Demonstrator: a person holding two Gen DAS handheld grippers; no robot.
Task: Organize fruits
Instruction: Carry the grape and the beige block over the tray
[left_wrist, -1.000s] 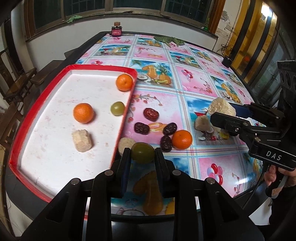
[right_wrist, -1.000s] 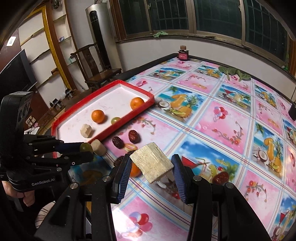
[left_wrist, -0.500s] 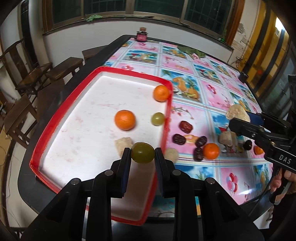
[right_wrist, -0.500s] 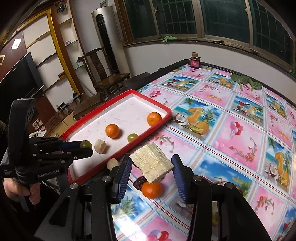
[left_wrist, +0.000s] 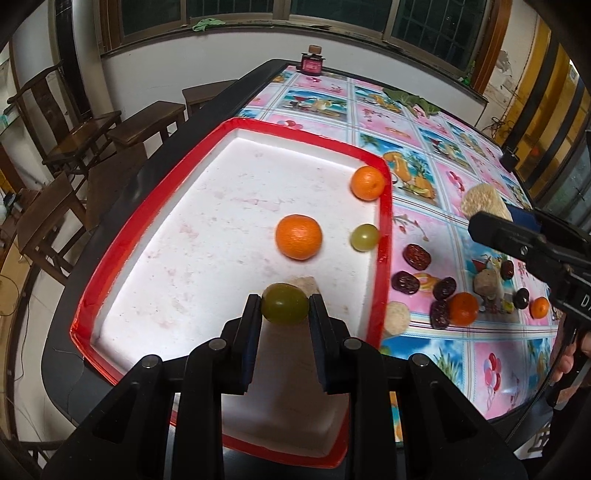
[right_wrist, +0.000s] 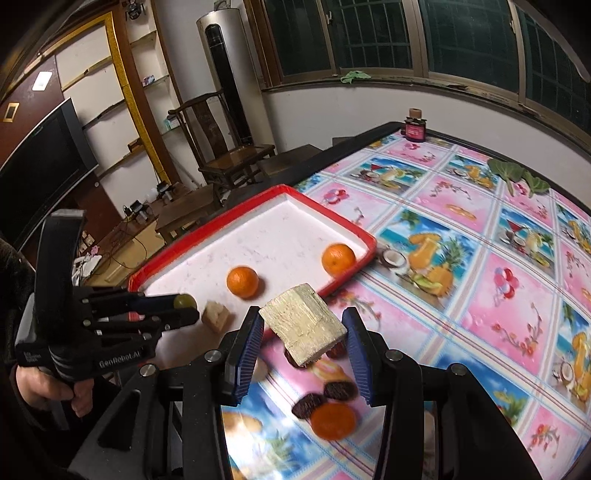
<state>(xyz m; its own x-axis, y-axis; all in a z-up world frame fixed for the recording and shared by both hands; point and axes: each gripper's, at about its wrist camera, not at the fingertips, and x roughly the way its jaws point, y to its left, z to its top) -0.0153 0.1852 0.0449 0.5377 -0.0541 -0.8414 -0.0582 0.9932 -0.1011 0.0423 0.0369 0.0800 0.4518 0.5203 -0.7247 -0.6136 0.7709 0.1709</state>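
A green grape (left_wrist: 285, 303) sits pinched between the pads of the left gripper (left_wrist: 285, 308), held above the near part of the red-rimmed tray (left_wrist: 384, 236). Over on the other side, the right gripper (right_wrist: 303, 332) clamps a pale, fibrous block (right_wrist: 303, 325) tilted between its blue pads, hanging over the patterned tablecloth (right_wrist: 517, 280) just beside the tray's near rim. Right behind the held grape, a small beige chunk (left_wrist: 306, 285) lies on the tray floor. Further in, an orange (left_wrist: 298, 237) sits mid-tray with a second green grape (left_wrist: 364, 237) against the right wall, and another orange (left_wrist: 367, 182) is tucked into the far right corner. Off the tray, on the cloth, dark dates (left_wrist: 416, 256) and two more oranges (left_wrist: 463, 308) lie scattered. At the table's far edge stands a small dark jar (left_wrist: 312, 64).
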